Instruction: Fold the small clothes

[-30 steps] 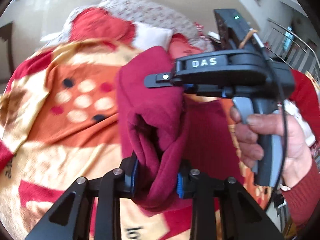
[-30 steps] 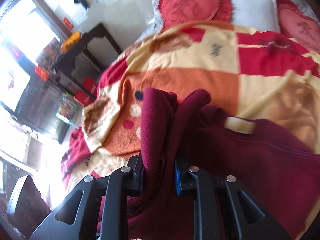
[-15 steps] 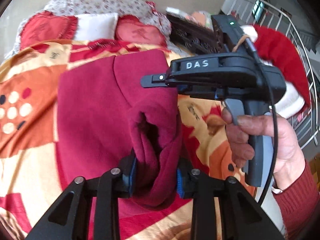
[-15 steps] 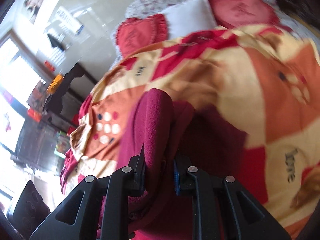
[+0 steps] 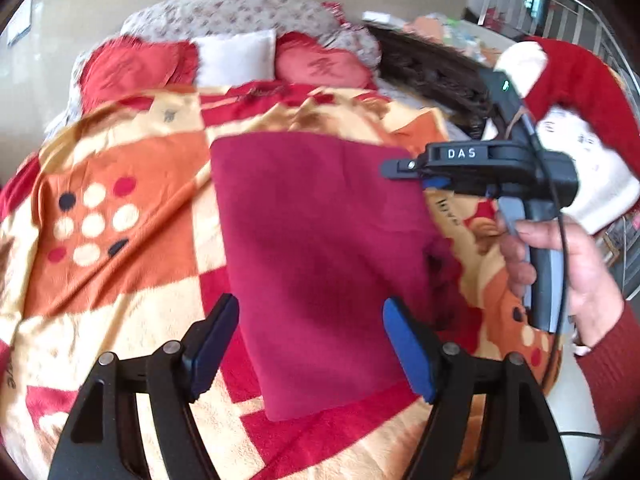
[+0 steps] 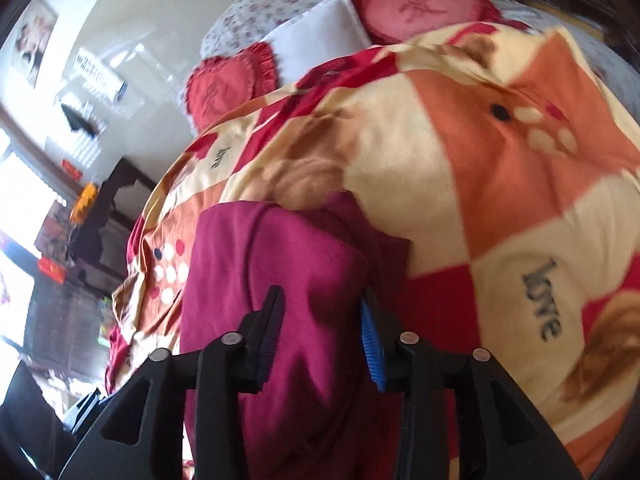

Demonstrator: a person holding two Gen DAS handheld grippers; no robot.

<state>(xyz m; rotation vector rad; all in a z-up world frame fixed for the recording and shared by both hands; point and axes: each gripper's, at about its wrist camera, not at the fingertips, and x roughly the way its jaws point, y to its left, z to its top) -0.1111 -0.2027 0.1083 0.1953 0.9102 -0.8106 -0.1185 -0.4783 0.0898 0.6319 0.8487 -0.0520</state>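
Note:
A dark red garment (image 5: 320, 256) lies folded flat as a rectangle on the patterned blanket (image 5: 120, 240). My left gripper (image 5: 310, 344) is open, its fingers wide apart just above the garment's near edge, holding nothing. My right gripper (image 5: 400, 170) shows in the left wrist view at the garment's far right corner, held by a hand. In the right wrist view the right gripper (image 6: 322, 336) is open with the garment (image 6: 256, 280) bulging loosely between its pads.
The blanket (image 6: 480, 184) covers a bed. Two red heart pillows (image 5: 132, 66) and a white pillow (image 5: 234, 56) lie at its head. A red and white garment (image 5: 580, 128) lies at the right. Dark furniture (image 6: 104, 216) stands beside the bed.
Both grippers held the garment bunched above the bed. Now it lies flat and folded on the blanket, and both grippers have opened and let go.

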